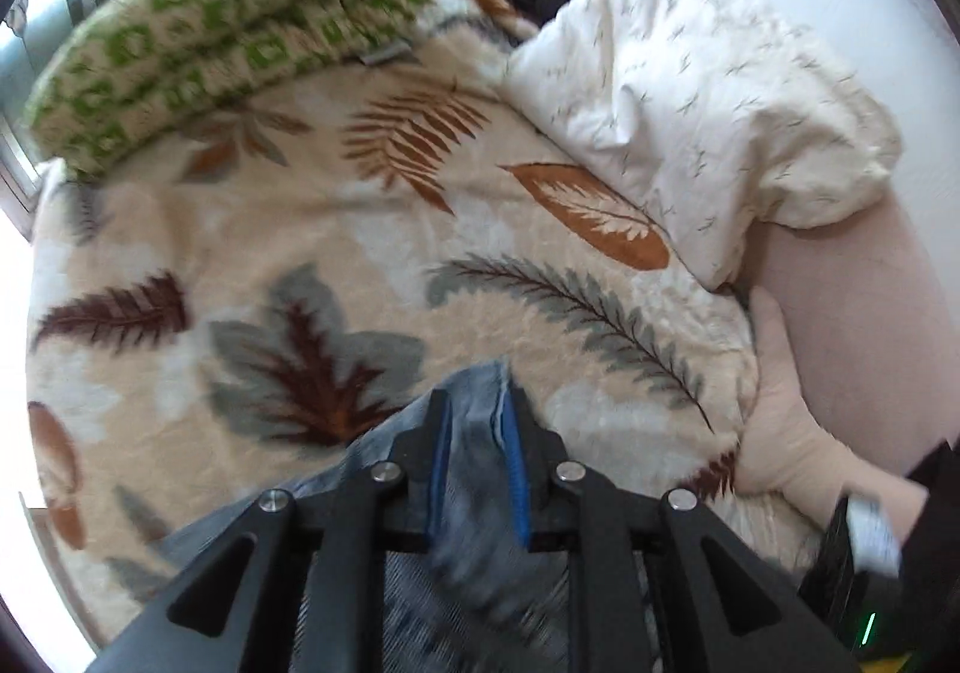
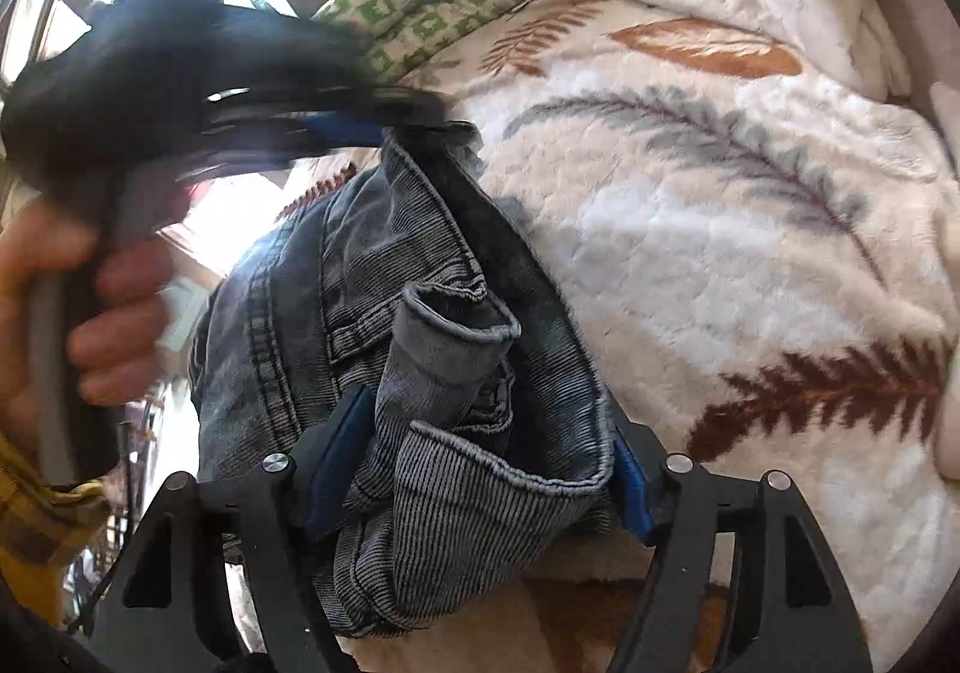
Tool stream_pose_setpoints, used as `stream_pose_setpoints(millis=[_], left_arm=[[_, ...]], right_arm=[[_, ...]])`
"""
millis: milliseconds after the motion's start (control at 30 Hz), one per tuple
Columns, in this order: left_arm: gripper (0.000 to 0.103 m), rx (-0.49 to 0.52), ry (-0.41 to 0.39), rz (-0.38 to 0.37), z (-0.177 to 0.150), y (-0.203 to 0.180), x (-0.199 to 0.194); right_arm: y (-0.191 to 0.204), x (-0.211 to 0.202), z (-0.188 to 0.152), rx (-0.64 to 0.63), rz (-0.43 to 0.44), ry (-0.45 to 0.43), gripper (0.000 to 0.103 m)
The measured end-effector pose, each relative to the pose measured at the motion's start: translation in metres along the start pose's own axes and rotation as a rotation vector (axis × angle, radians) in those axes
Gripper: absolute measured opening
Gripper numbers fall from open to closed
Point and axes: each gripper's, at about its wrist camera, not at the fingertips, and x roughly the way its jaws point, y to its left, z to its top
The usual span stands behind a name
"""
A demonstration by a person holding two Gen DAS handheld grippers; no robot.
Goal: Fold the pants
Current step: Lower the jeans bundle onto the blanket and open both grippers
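My left claw [image 1: 477, 421] angles down, pads pinched narrow; my right claw [image 2: 480, 469] spreads wide, jaws parted.

Left gripper [image 2: 414, 124] is smeared with motion blur in the right wrist view, can't really make out its fingers. The pants [image 2: 420, 373] run off the bottom edge, and the bed [image 1: 336, 265] gets cropped all around.

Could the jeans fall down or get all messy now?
Maybe.
1. The right gripper stands open around the bunched jeans, so that end could slump.
2. Only the left gripper pinches them, by a thin edge, which might slip out.
3. The jeans hang crumpled above the leaf blanket, so they may land creased instead of flat.
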Motion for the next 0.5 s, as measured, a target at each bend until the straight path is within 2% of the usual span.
stream_pose_setpoints(millis=[100, 200, 300, 333, 367, 433, 500], left_arm=[[0.020, -0.003, -0.030, 0.014, -0.025, 0.015, -0.031], [0.020, -0.026, -0.045, 0.031, -0.059, 0.030, -0.052], [0.020, -0.046, -0.036, 0.039, -0.090, 0.039, -0.055], [0.020, -0.057, -0.026, 0.028, -0.099, 0.041, -0.053], [0.020, -0.066, -0.011, 0.013, -0.108, 0.041, -0.048], [0.020, -0.074, 0.004, 0.019, -0.120, 0.039, -0.038], [0.020, -0.081, 0.010, 0.031, -0.125, 0.036, -0.025]], right_arm=[[0.001, -0.016, 0.009, 0.013, -0.039, -0.048, 0.072], [0.019, -0.035, 0.017, -0.064, -0.090, -0.113, 0.069], [0.044, -0.046, 0.024, -0.167, -0.087, -0.139, 0.049], [0.051, -0.044, 0.025, -0.191, -0.080, -0.131, 0.035], [0.056, -0.041, 0.024, -0.210, -0.067, -0.110, 0.027], [0.061, -0.030, 0.019, -0.218, -0.044, -0.059, 0.022], [0.058, -0.016, 0.008, -0.225, -0.077, 0.004, 0.019]])
